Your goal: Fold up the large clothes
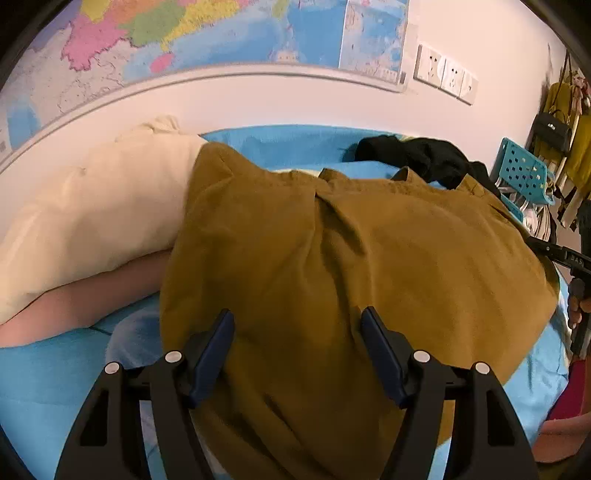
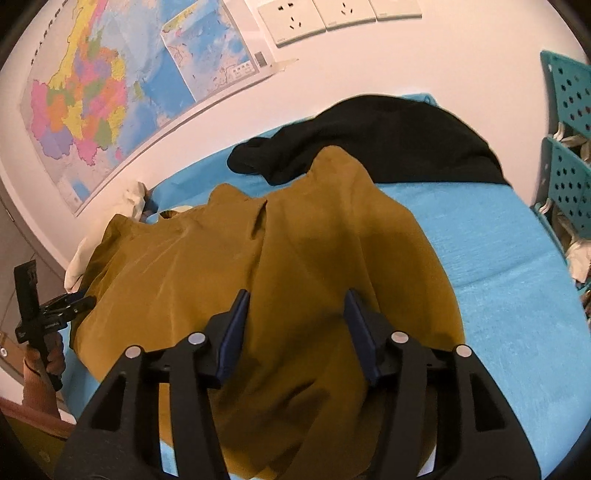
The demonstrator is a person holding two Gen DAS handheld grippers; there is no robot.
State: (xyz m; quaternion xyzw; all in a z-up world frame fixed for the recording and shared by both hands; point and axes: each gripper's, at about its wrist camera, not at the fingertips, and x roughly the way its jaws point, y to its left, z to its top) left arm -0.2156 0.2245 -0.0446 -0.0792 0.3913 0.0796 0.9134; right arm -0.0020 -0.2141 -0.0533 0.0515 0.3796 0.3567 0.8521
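Nearest first: your left gripper point(image 1: 297, 321) hangs over the near part of the mustard-brown shirt point(image 1: 332, 258), fingers point(image 1: 218, 343) spread wide, nothing between them. Your right gripper point(image 2: 295, 306) does the same over that shirt point(image 2: 288, 266) from the other side, fingers point(image 2: 236, 325) apart, pinching nothing.

Shirt lies spread and wrinkled across the blue bed cover point(image 1: 44, 373), collar end toward the wall, near hem draping down toward you. One fold ridge runs lengthwise through the middle.

Left of the shirt: a cream pillow point(image 1: 92, 218), its right end tucked under the shirt's edge. Beyond the shirt on the right: a crumpled black garment point(image 2: 388, 136) touching the shirt's far corner, lying on the blue cover point(image 2: 498, 258).

Far right edge: teal perforated shelf point(image 2: 569, 147), just beside the bed.

Back wall: coloured map point(image 1: 207, 33) and a row of white wall sockets point(image 2: 332, 14). Right wrist view also catches your left gripper point(image 2: 68, 302) at the shirt's left edge.
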